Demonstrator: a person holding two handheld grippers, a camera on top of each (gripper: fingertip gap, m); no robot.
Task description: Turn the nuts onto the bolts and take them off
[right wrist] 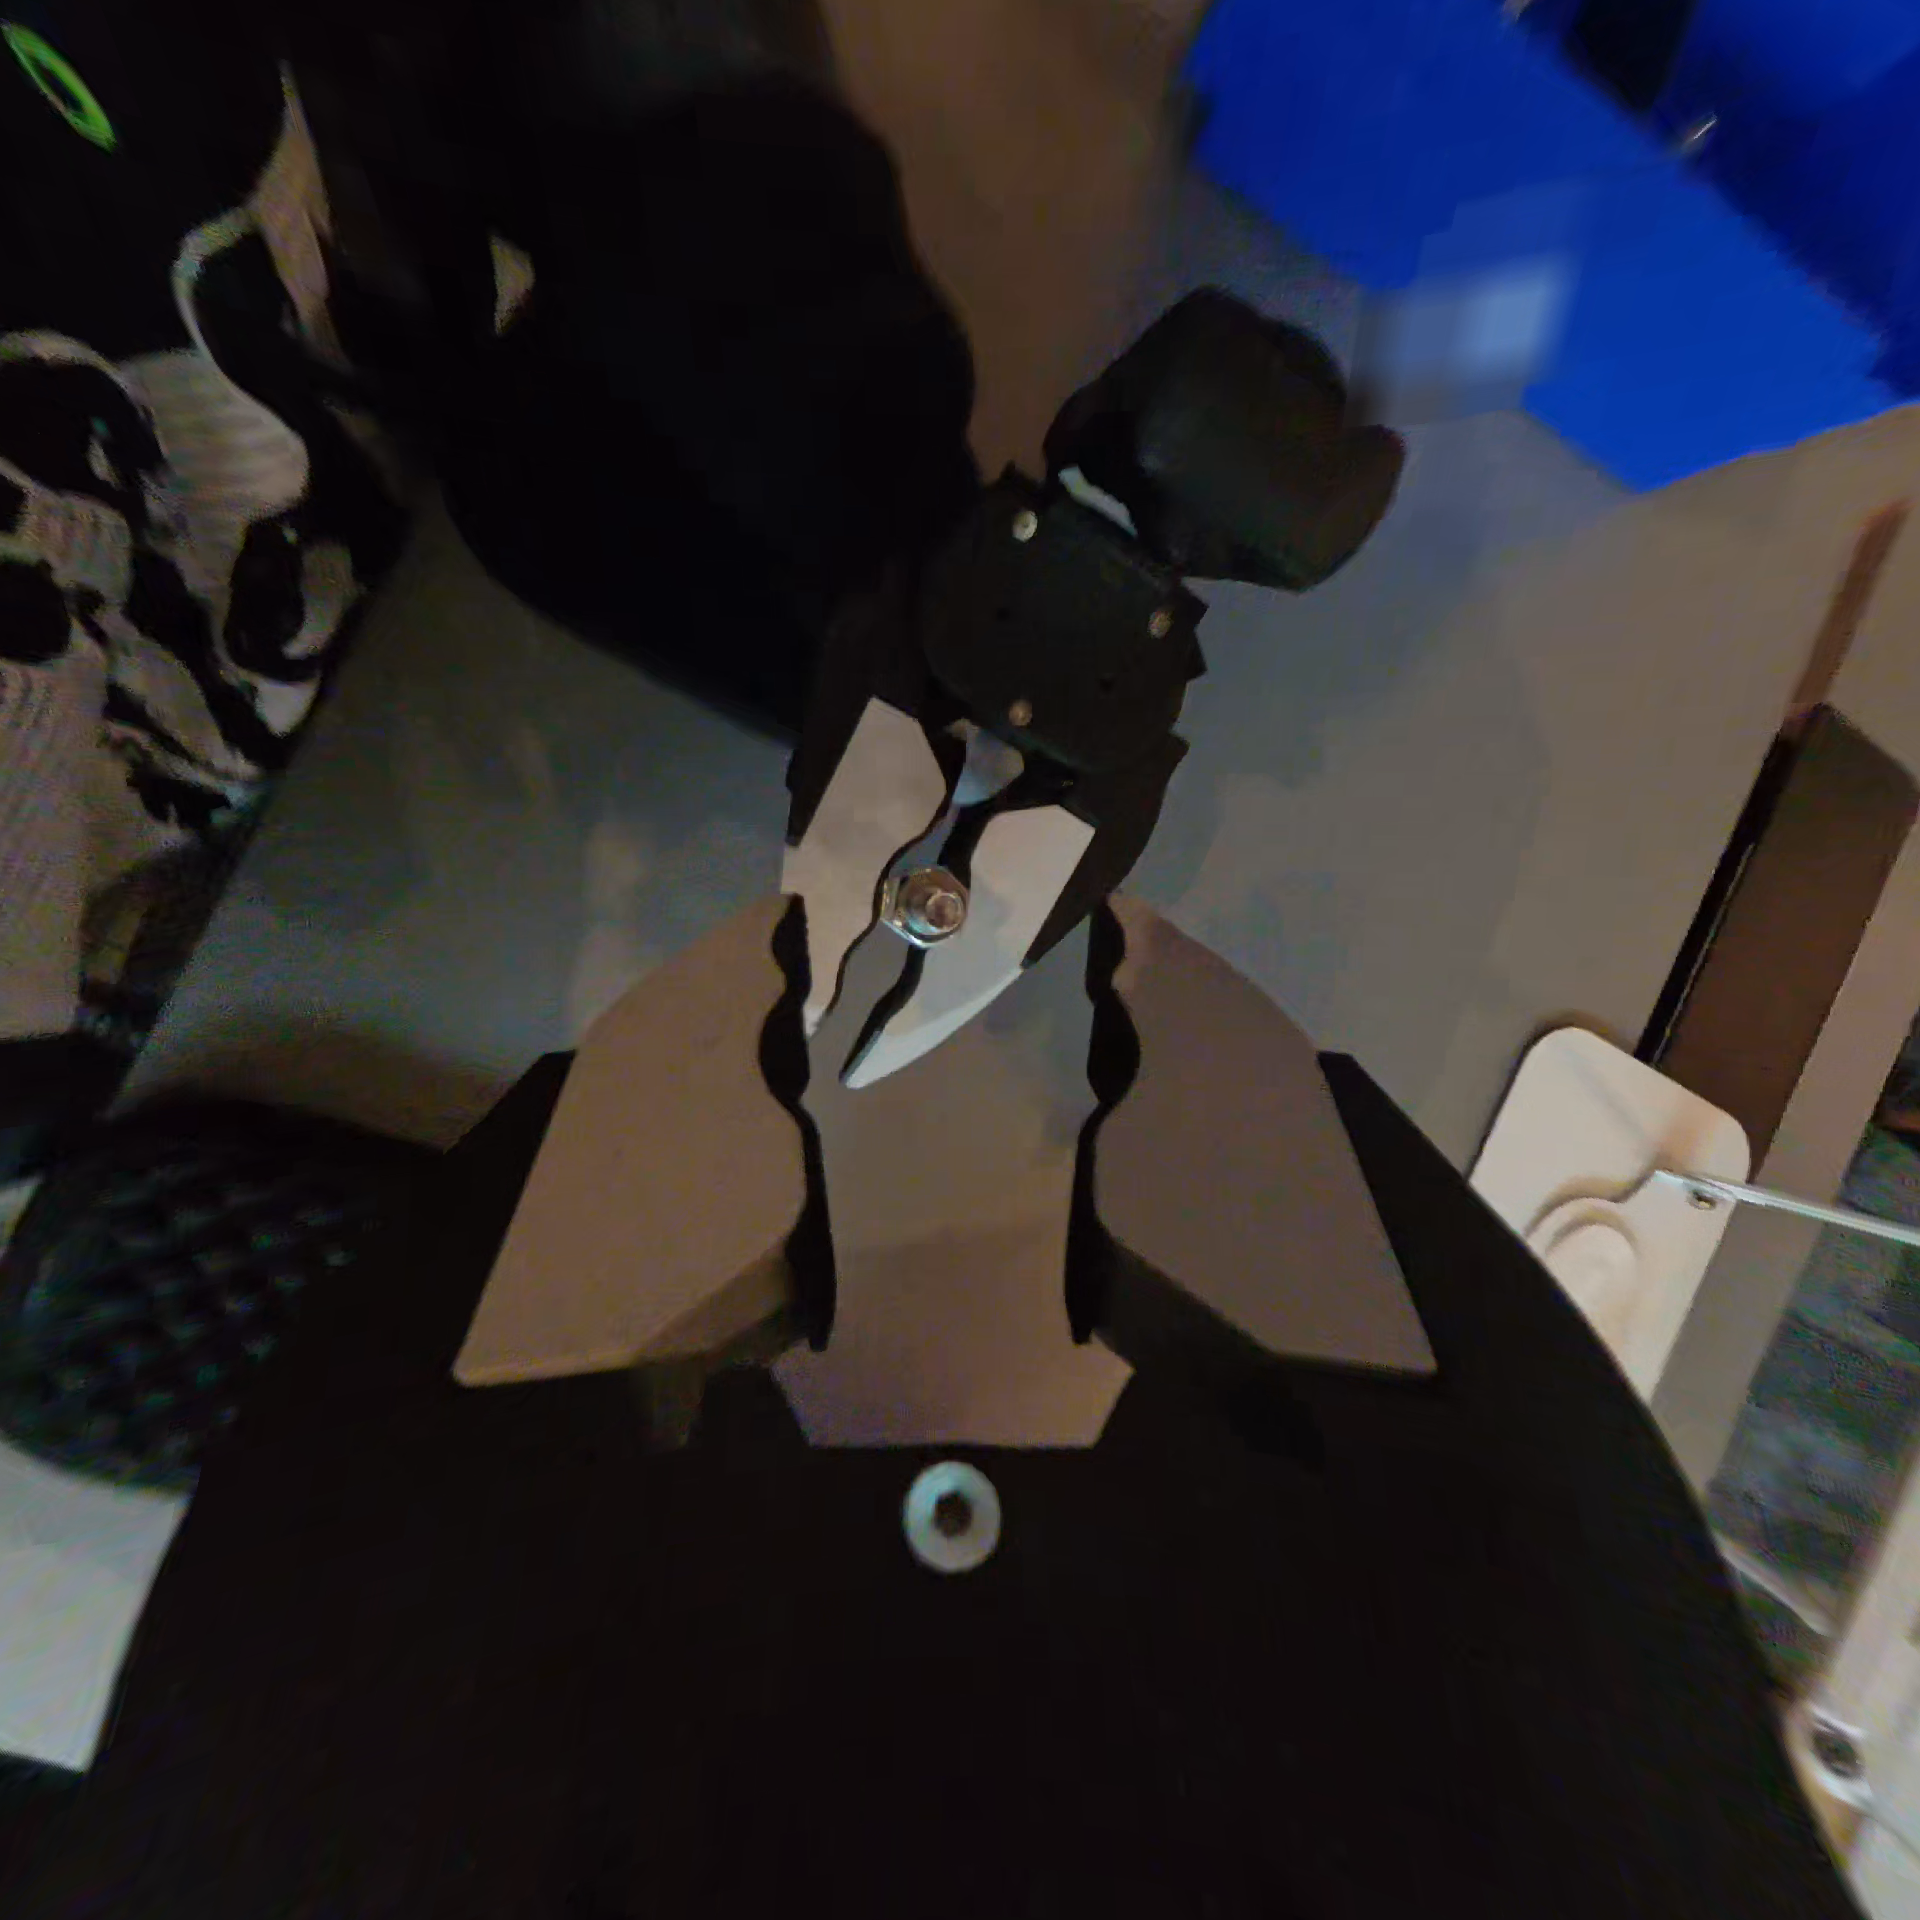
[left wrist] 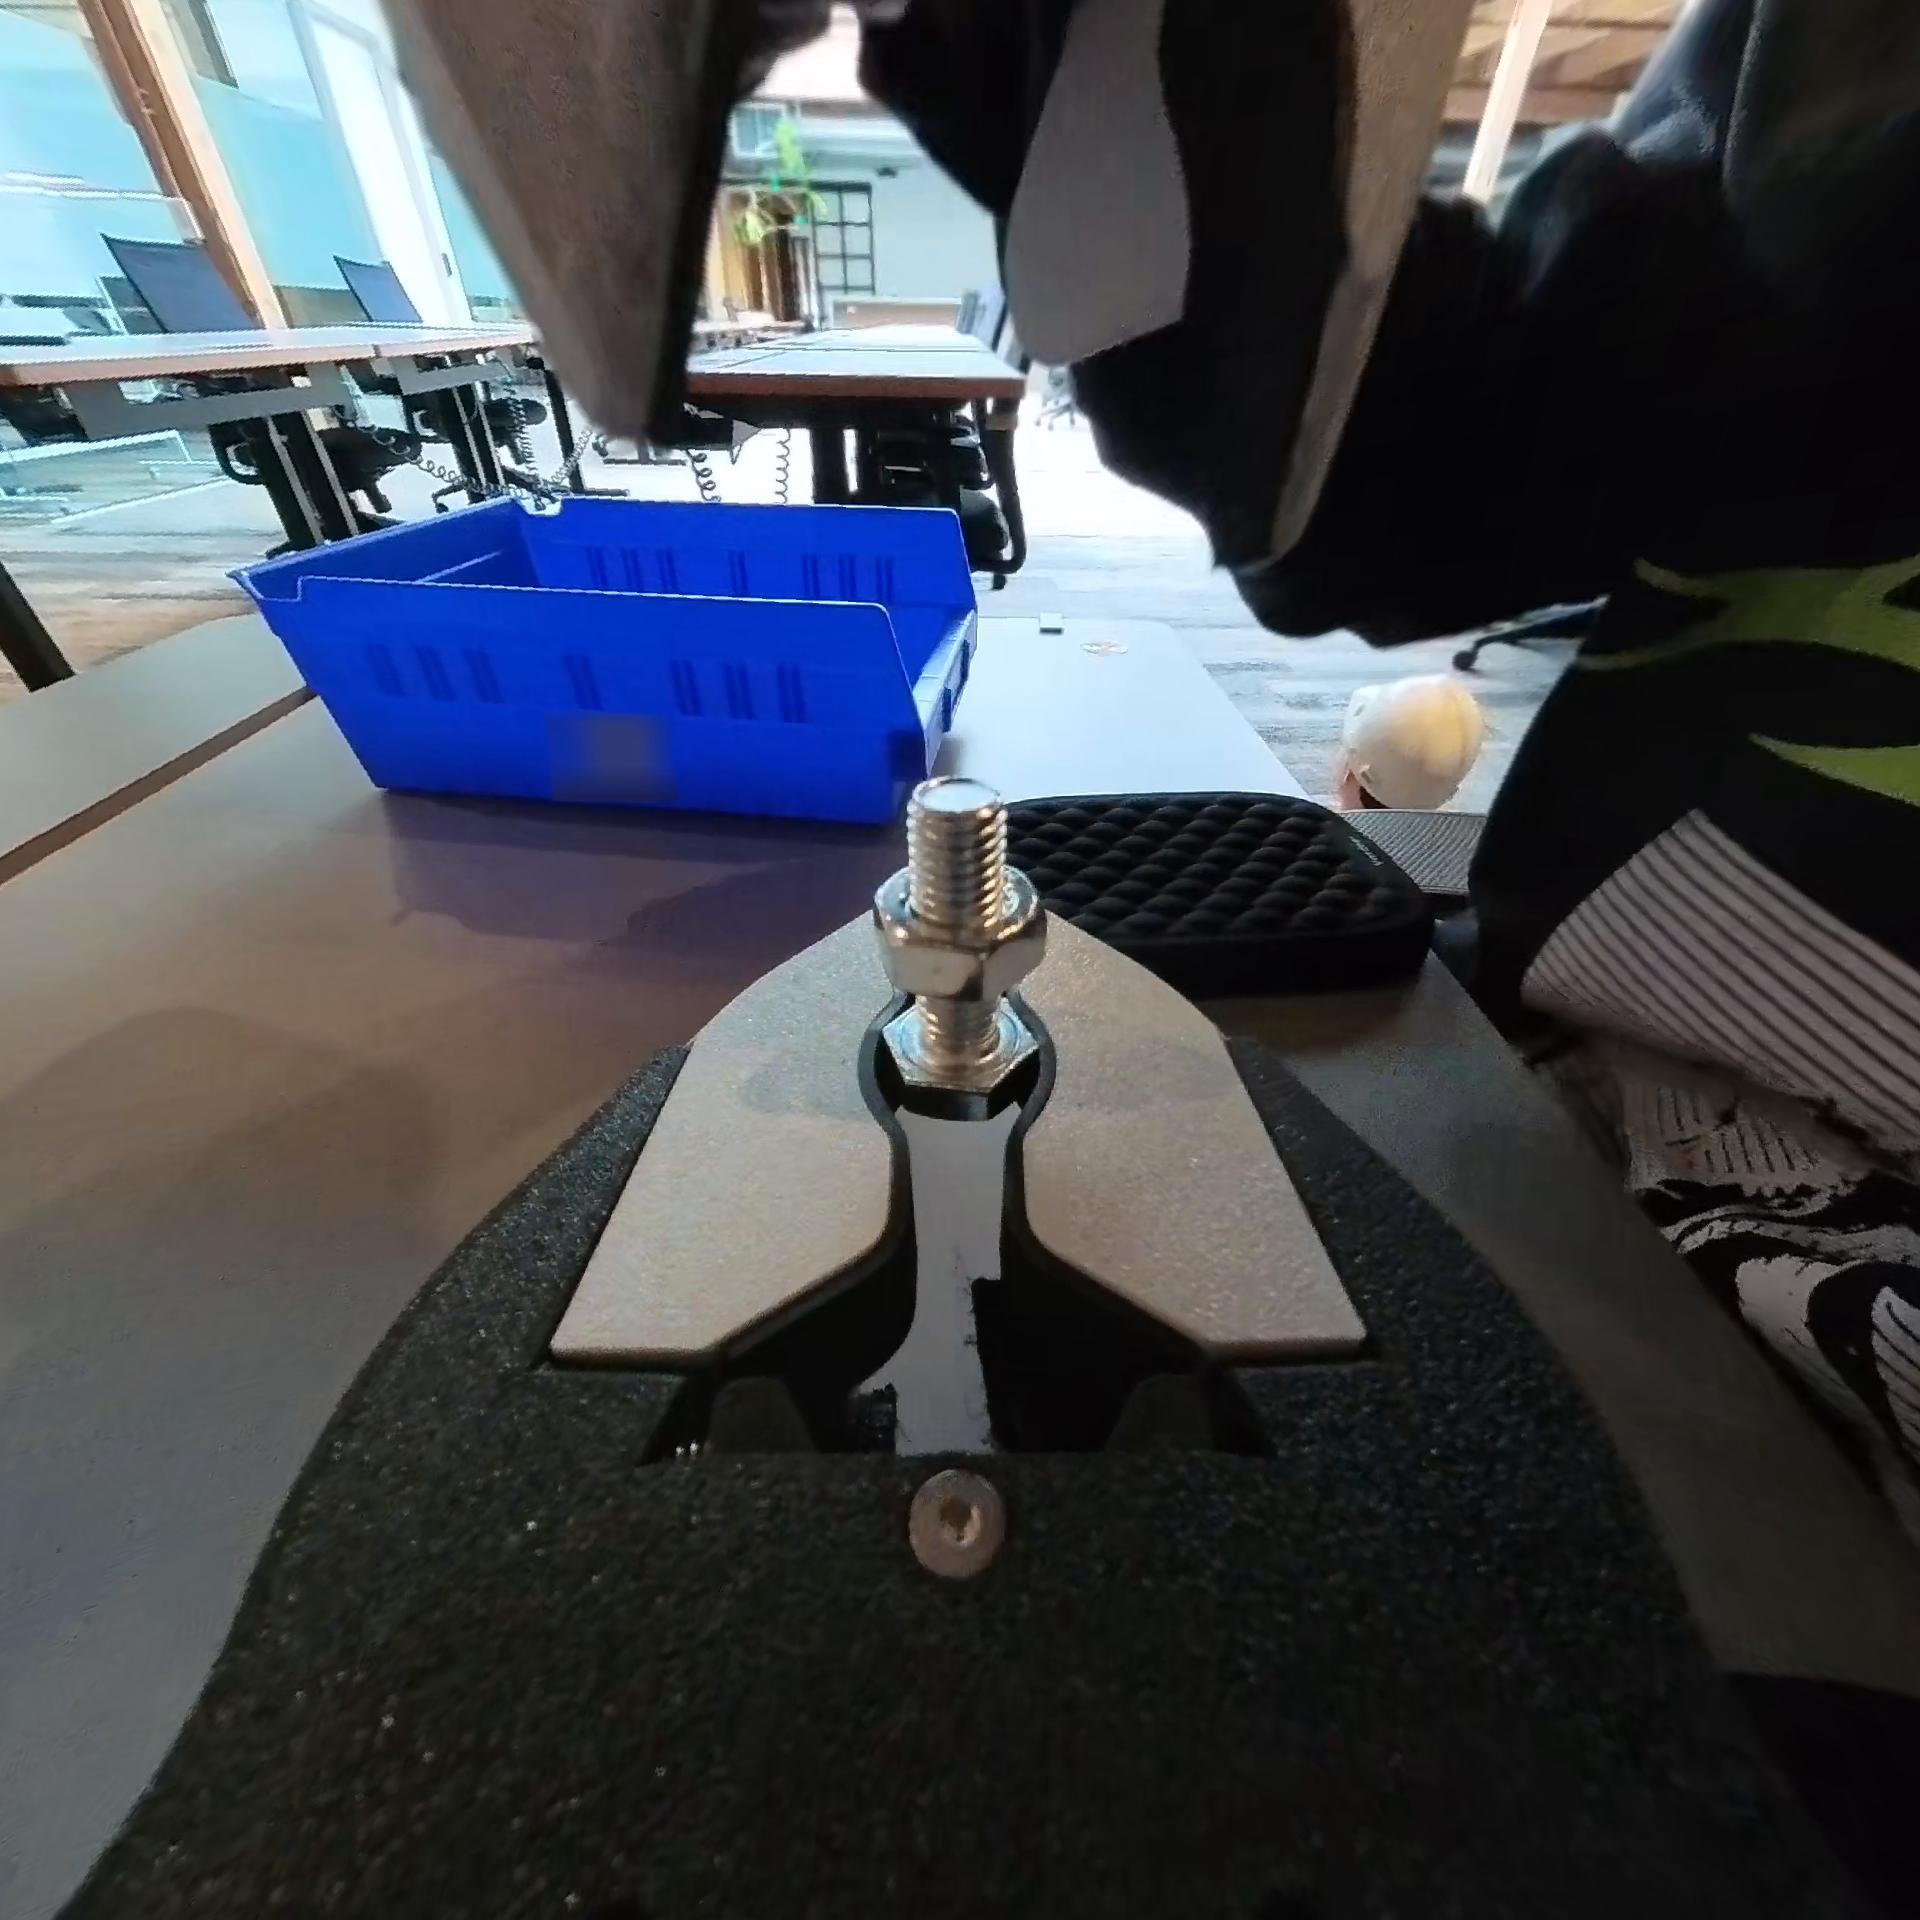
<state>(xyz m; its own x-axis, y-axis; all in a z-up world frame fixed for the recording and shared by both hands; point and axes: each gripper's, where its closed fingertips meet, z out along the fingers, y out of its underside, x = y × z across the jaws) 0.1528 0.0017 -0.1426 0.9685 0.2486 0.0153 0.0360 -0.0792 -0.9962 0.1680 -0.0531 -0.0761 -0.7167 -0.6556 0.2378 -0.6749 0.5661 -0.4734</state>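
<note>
Bolt clamped upright in L gripper, nut partway down thread.

Bolt (left wrist: pixel 954 925) is held by its hex head betw. the grey pads (left wrist: pixel 748 1174) of the left gripper (left wrist: pixel 958 1049), jaws closed round it; the nut (left wrist: pixel 958 935) is seen mid-shank, w/ bare thread above and below. The right gripper (left wrist: pixel 831 208) is seen overhead, blurred, apart from the bolt. A blue bin (left wrist: pixel 623 665) is set on the grey table (left wrist: pixel 208 987) behind; a black textured pad (left wrist: pixel 1216 883) is seen just right of the bolt.
</note>
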